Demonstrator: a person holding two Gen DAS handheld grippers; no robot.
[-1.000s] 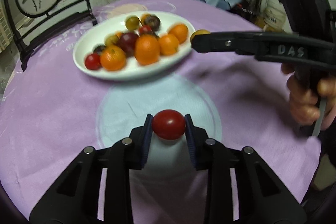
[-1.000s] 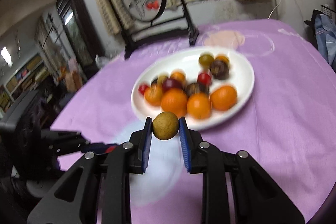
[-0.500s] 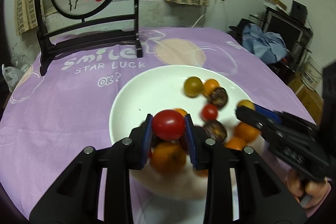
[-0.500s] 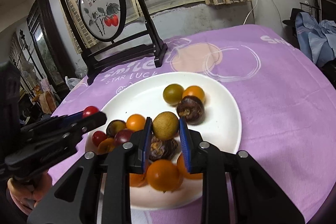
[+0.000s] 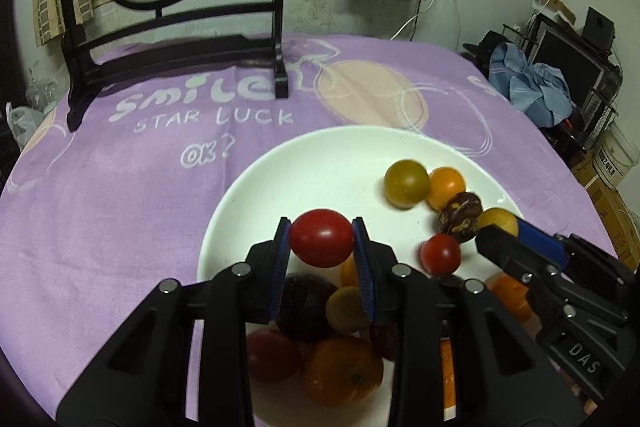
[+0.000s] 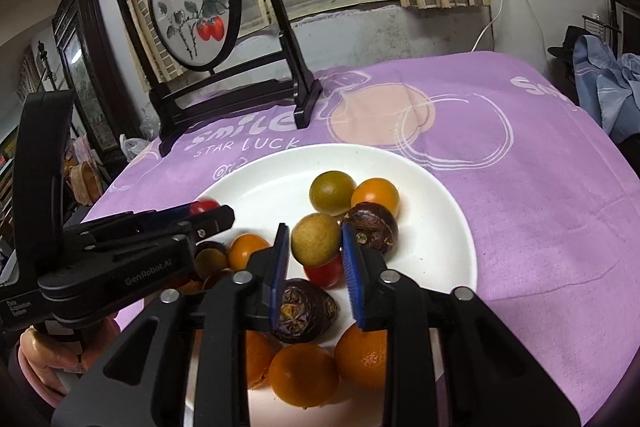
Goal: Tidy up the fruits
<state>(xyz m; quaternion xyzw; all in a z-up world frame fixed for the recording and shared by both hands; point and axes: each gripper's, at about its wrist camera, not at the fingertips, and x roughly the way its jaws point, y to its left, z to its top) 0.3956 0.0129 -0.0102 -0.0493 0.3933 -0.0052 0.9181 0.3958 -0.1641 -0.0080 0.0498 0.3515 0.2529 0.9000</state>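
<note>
Jaws on both grippers are opening, left gripper [image 5: 322,247] w/ a red tomato [image 5: 321,242] between its pads, right gripper [image 6: 314,249] w/ a tan fruit [image 6: 316,238], both over the white plate [image 6: 440,227], so I'm mid-drop; next I'd back both off, approx. a dozen fruits already piled there.

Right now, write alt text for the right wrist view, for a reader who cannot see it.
The right tongs are opening around a tan round fruit above a white plate of oranges, tomatoes and dark fruits. The left tongs reach in from the left with a red tomato, on a purple tablecloth.
</note>
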